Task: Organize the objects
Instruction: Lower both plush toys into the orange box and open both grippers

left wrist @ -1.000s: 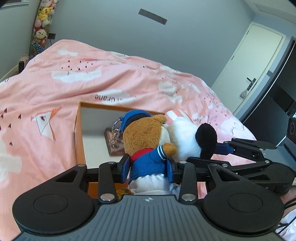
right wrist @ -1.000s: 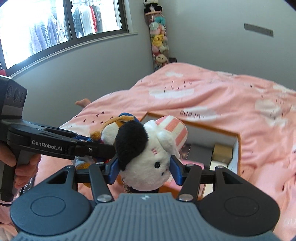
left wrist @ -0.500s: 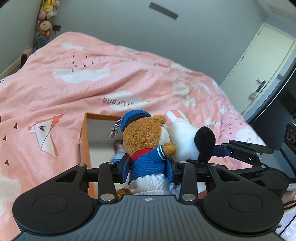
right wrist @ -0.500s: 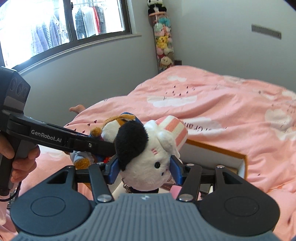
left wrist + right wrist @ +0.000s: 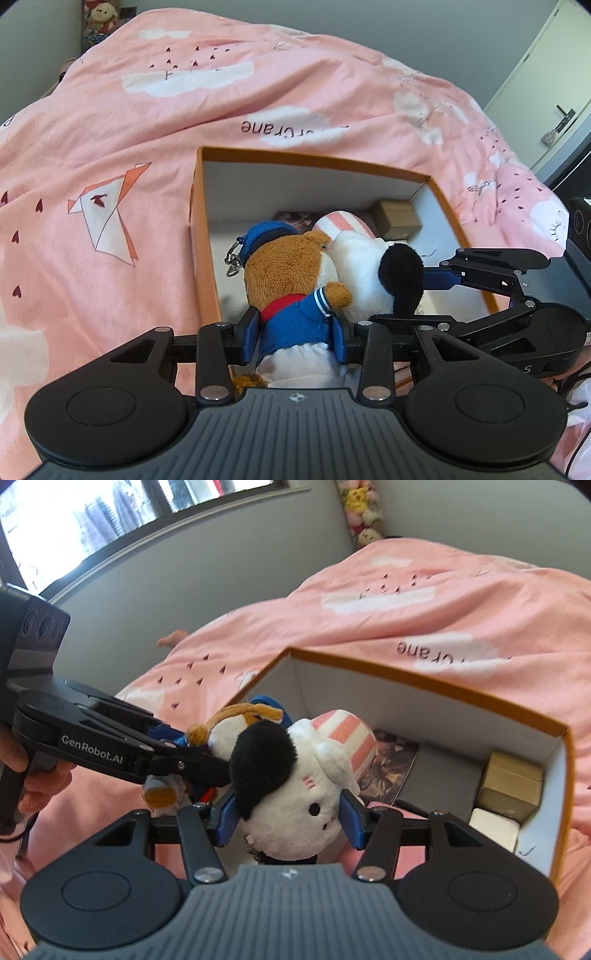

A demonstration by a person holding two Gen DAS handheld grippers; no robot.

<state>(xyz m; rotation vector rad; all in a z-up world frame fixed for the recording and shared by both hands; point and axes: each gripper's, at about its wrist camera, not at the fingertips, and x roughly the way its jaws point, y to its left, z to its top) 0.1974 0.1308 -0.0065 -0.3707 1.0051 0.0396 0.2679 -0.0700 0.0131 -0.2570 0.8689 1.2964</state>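
Observation:
My left gripper [image 5: 294,338] is shut on a brown plush bear [image 5: 286,273] in a blue cap and blue jacket, with a metal key clip hanging off the cap. Pressed against it on the right, a white plush dog [image 5: 295,794] with a black ear and a pink striped hat sits clamped in my right gripper [image 5: 288,821]. Both toys hang just over the near left part of an open orange box [image 5: 201,236] with white inner walls [image 5: 424,705]. In the right wrist view the left gripper [image 5: 177,760] reaches in from the left, with a hand on its handle.
The box lies on a bed with a pink cloud-print duvet [image 5: 110,129]. On its floor are a tan cardboard cube [image 5: 511,784], a white block [image 5: 493,829], a dark grey box [image 5: 439,775] and a printed card [image 5: 391,760]. Window and plush rack stand behind; a door is at right.
Both grippers have come down and forward with their toys, tilting downward. The box has grown larger, and its inside and contents have come into view.

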